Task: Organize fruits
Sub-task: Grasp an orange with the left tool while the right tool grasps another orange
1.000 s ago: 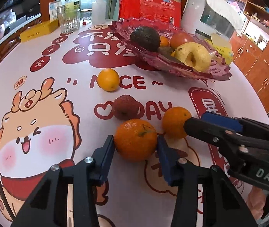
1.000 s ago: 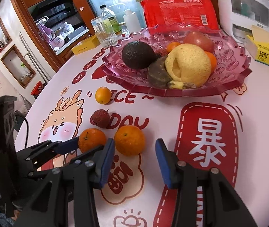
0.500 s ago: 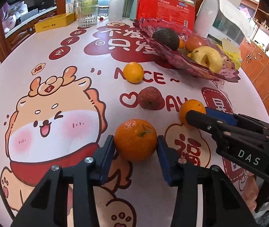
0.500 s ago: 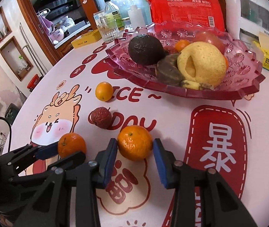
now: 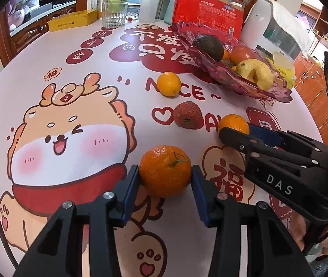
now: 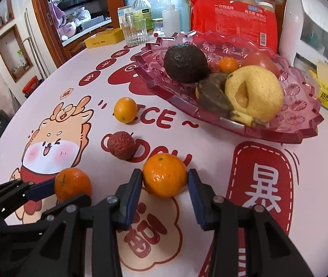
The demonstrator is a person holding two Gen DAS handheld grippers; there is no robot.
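The left gripper (image 5: pixel 165 180) was clamped on a mandarin (image 5: pixel 165 170), both blue pads pressed against its sides, with the fruit over the printed tablecloth (image 5: pixel 76 53) near the dog's red scarf. The right gripper (image 6: pixel 165 185) was likewise closed on a second mandarin (image 6: pixel 164 175), pads touching left and right (whether either fruit was clear of the cloth could not be determined). In the right wrist view the left gripper's black body occupied the lower left corner; in the left wrist view the right gripper crossed the right side and partly covered its fruit.

Just beyond the two mandarins lay a lychee (image 6: pixel 120 146) on the cloth, apart from both. Further on sat a small orange (image 6: pixel 125 110) beside the printed lettering, between the lychee and the dish.

The pink dish (image 6: pixel 302 106) stood to the right rear. It held a dark avocado (image 6: pixel 185 63), a yellow apple (image 6: pixel 254 94) touching a brown fruit (image 6: pixel 212 94), a tiny orange fruit (image 6: pixel 228 64) and a red fruit (image 6: pixel 259 62) behind.

At the far edge stood a drinking glass (image 6: pixel 133 32), a bottle (image 6: pixel 142 11), a yellow tin (image 6: pixel 104 38), a red pack of paper cups (image 6: pixel 233 22) and a white appliance (image 6: pixel 302 23).
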